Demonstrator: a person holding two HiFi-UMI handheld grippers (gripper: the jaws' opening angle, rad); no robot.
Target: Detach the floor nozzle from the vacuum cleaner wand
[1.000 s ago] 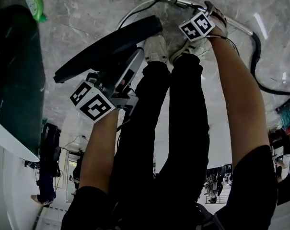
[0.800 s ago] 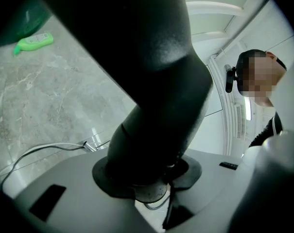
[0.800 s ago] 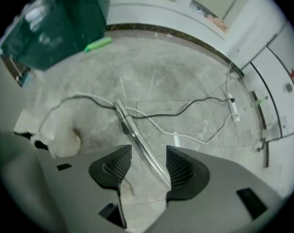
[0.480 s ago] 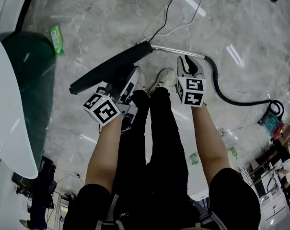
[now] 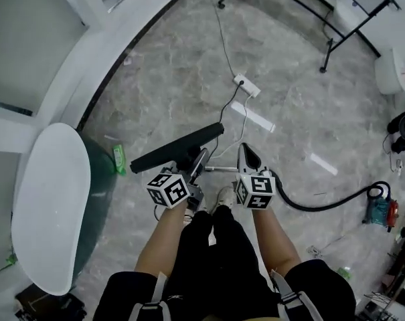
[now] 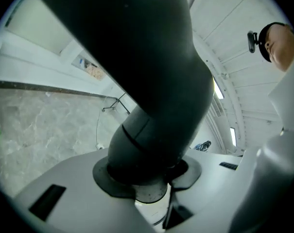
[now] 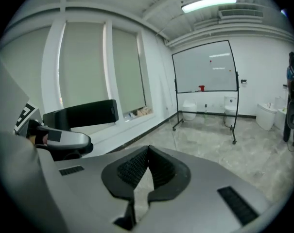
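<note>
The left hand-held gripper [image 6: 147, 178] clamps the stiff, smooth plastic floor nozzle [image 5: 179, 148] by its round neck, the surest hold on a likely top-heavy piece, just left of the wand [image 5: 221, 169] and seemingly off it; the right hand-held gripper [image 7: 147, 154] has just closed empty.

On the grey marble floor [image 5: 169, 79] I saw a white power strip [image 5: 246, 85]. Well left of it and nearer me lay a green bottle [image 5: 119, 158], near a white oval tabletop [image 5: 51, 206]. A rolling whiteboard [image 7: 205, 67] stood beyond the strip.
</note>
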